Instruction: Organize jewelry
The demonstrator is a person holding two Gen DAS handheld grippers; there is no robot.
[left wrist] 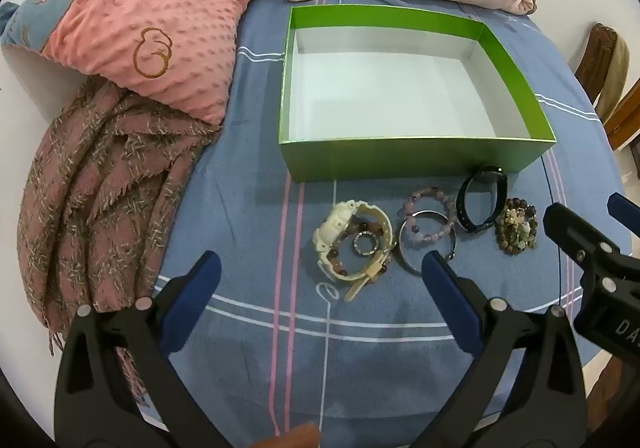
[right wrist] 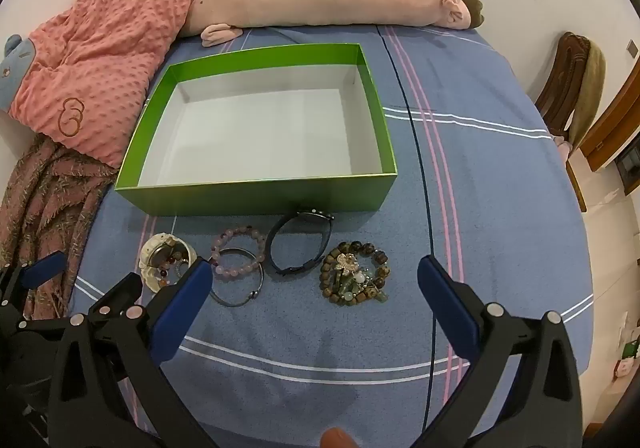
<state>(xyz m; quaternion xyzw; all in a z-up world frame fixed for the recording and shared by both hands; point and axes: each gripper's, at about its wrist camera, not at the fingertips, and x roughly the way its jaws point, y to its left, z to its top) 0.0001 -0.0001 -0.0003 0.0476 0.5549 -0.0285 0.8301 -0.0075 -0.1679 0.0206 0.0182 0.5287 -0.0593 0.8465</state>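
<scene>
Two blue-padded grippers, left (left wrist: 320,276) and right (right wrist: 316,280), were held spread and empty, and the brown wooden-bead bracelet (right wrist: 355,277), judged light and floppy, seemed best pinched across its strand.

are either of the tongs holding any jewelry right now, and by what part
Nothing is held. Both the left tongs and right tongs are open above the blue sheet, with the jewelry lying loose in front of the green box.
</scene>
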